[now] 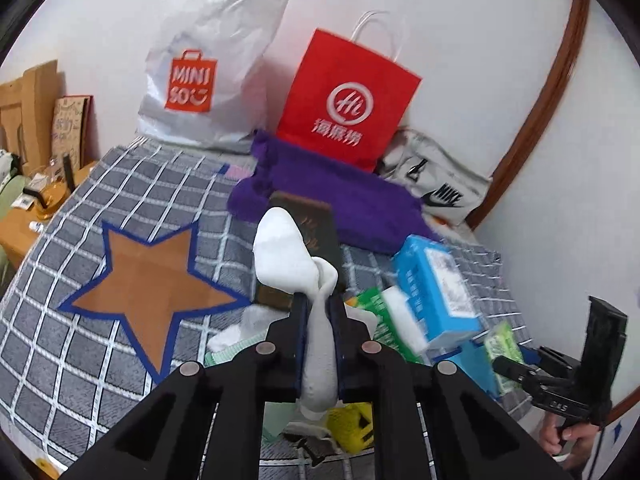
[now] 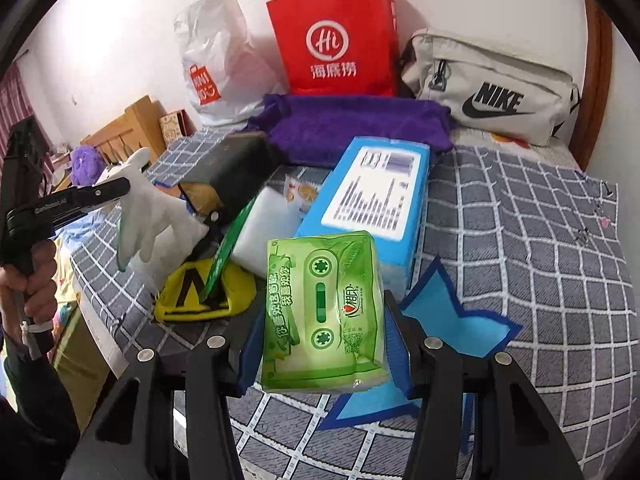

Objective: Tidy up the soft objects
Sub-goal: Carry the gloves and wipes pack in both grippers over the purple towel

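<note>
Two grippers, both busy. Left gripper (image 1: 319,304) has its fingers clamped on a white glove (image 1: 292,256), which sticks up past the fingertips and hangs down between them, held above the checked grey bedspread (image 1: 80,360). From the right wrist view you can see that same glove (image 2: 154,216) dangling with its fingers pointing down, over the edge of the pile.

Right gripper (image 2: 324,320) is squeezing a green tissue pack (image 2: 322,312) with a cassette print, lifted just over a blue star patch (image 2: 460,320) on the bedspread.

Pile behind: a blue tissue box (image 2: 372,200), a white sponge-like block (image 2: 268,232), a dark book (image 2: 232,168), a yellow pouch (image 2: 200,296), and a purple fluffy towel (image 2: 352,128) further back. Against the wall sit a red Haidilao paper bag (image 2: 336,40), a white Miniso plastic bag (image 2: 216,64) and a beige Nike waist bag (image 2: 492,88).

Left view also shows an orange star patch (image 1: 148,288) to the left of the glove.
</note>
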{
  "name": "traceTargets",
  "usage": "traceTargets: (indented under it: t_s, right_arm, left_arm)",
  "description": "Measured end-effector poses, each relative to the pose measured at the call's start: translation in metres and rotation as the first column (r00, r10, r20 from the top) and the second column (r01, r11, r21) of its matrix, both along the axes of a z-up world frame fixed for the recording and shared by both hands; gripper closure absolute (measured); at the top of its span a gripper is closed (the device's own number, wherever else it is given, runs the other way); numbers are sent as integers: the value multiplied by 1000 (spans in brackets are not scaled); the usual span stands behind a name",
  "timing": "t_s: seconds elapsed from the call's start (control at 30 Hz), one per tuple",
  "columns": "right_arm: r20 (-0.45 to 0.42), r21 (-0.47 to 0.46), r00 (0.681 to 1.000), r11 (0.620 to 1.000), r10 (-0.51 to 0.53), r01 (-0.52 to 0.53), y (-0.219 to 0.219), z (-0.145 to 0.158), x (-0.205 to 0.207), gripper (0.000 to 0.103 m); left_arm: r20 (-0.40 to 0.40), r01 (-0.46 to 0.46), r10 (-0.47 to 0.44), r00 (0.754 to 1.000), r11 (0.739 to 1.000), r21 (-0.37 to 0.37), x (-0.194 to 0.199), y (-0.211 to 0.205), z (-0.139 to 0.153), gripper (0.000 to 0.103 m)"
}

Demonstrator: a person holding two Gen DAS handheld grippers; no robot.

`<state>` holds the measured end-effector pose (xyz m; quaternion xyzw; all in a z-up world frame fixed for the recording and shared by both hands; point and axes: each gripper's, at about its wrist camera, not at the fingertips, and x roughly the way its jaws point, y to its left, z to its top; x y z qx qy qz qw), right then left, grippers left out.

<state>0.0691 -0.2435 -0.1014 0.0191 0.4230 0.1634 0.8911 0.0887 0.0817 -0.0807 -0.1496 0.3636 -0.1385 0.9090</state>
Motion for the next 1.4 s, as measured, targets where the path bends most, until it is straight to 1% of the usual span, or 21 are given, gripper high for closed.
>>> traceTargets:
  t_s: [0.07,0.2,0.37,0.47,0.63,1.13,1.4]
  right_arm:
    - [15,2,1000,1000,-4,4,-1,7,3,51]
    - [38,9,999,1000,-12,12,-4,19,10,51]
    - [59,-1,998,1000,-20,20,-6,31,22,51]
    - [70,-1,997,1000,-24,25,-8,38,31,51]
    - [90,3,996,1000,-22,22,-10,48,50,51]
    - [103,1,994,1000,-28,28,-9,63,127,51]
    - [92,4,996,1000,-14,14,-4,57,168,51]
  left_arm:
    - [18,6,-6,1000,1000,-5,1,-2,9,92]
    - [39,14,-15,999,1000,19,6,-11,24,92]
    - [47,-2,-2,999,997,83,17,-21,38,92]
    - [45,-2,-3,999,995,101,26,-26,46,92]
    - [35,-7,2,999,988,157,43,-35,53,92]
    - [-25,-35,40,999,984,175,112,-37,45,92]
    - [-37,-17,25,999,979,204,152,-46,41,92]
